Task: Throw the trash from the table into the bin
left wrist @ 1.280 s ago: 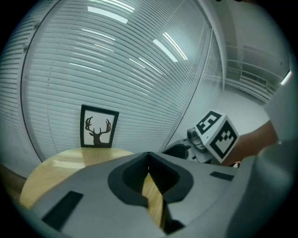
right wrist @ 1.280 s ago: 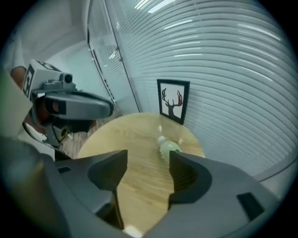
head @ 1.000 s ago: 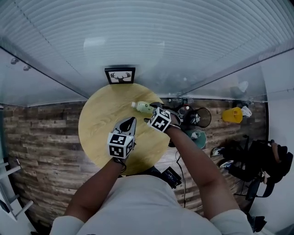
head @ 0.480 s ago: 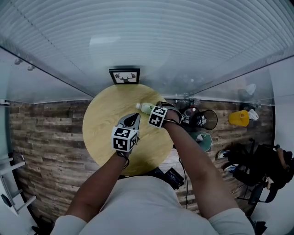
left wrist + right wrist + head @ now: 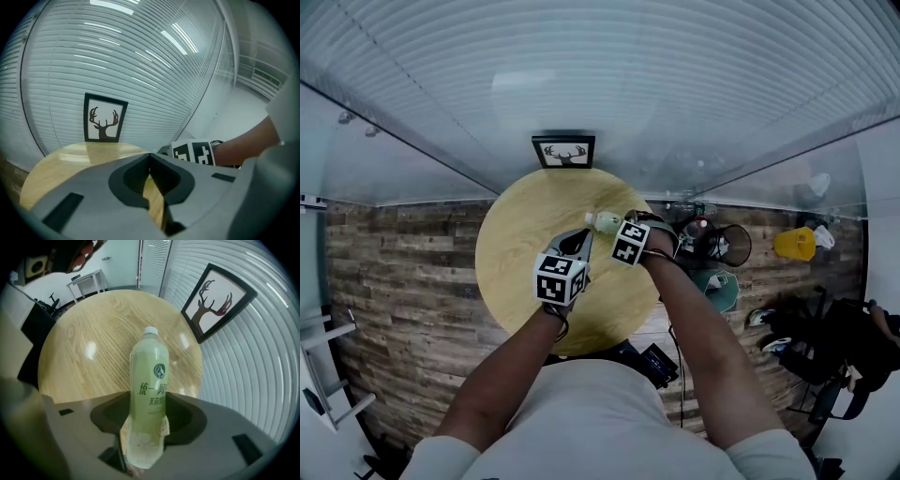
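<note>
Green bottle (image 5: 149,390), label reading 统一, lies at 1 o'clock on the round wooden table (image 5: 84,362); the right gripper (image 5: 147,401) fingers, just closing, clench it. The left gripper (image 5: 149,154) fingers are clenched, empty. A deer picture (image 5: 213,301) stands at 12 o'clock.

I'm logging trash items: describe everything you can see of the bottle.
The bottle is pale green plastic with a white cap and a label bearing a round dark logo. It lies on the round wooden table, gripped at its base end by the right gripper, whose jaws have just been closing onto it.

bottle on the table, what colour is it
The bottle is pale green, with a white cap; the right gripper view shows it best.
</note>
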The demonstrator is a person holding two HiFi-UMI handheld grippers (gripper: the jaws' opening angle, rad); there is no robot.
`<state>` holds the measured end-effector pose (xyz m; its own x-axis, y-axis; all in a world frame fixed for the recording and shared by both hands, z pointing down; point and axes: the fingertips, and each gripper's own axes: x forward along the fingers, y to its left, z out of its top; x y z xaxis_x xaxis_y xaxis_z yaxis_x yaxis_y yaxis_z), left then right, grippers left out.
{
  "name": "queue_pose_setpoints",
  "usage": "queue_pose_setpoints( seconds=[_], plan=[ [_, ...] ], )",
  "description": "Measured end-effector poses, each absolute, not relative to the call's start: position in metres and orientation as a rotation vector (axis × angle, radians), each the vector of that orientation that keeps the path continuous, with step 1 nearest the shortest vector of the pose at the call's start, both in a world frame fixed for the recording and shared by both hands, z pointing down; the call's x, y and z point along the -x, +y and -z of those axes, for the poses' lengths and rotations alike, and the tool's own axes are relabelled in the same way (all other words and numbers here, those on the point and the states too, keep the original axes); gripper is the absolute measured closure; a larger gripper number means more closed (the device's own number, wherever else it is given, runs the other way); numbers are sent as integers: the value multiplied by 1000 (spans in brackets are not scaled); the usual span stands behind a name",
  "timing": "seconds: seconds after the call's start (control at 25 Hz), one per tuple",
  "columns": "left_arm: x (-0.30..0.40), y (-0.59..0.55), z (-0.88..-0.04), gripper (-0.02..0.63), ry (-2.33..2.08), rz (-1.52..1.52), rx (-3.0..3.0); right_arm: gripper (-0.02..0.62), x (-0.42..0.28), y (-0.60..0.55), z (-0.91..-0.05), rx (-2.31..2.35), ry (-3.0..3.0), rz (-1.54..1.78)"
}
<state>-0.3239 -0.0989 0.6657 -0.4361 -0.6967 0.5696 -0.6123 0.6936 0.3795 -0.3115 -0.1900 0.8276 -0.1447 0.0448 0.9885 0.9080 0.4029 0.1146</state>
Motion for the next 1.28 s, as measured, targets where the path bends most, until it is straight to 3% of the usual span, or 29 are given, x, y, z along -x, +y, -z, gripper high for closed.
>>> queue_pose_setpoints(
  seconds=[0.36,0.84,1.28],
  plan=[
    [320,-78,-652,600,-2184,146,-1061,362,305,-159,-746,679,-1952,626],
    [259,-36,-585,600,-2097,123,-1371,360,224,-96,-574,78,-2681,-182],
    [174,-42,-562,600,-1892,19,-1735,360,120,-61,-542,-359,-2807,-314]
  ],
)
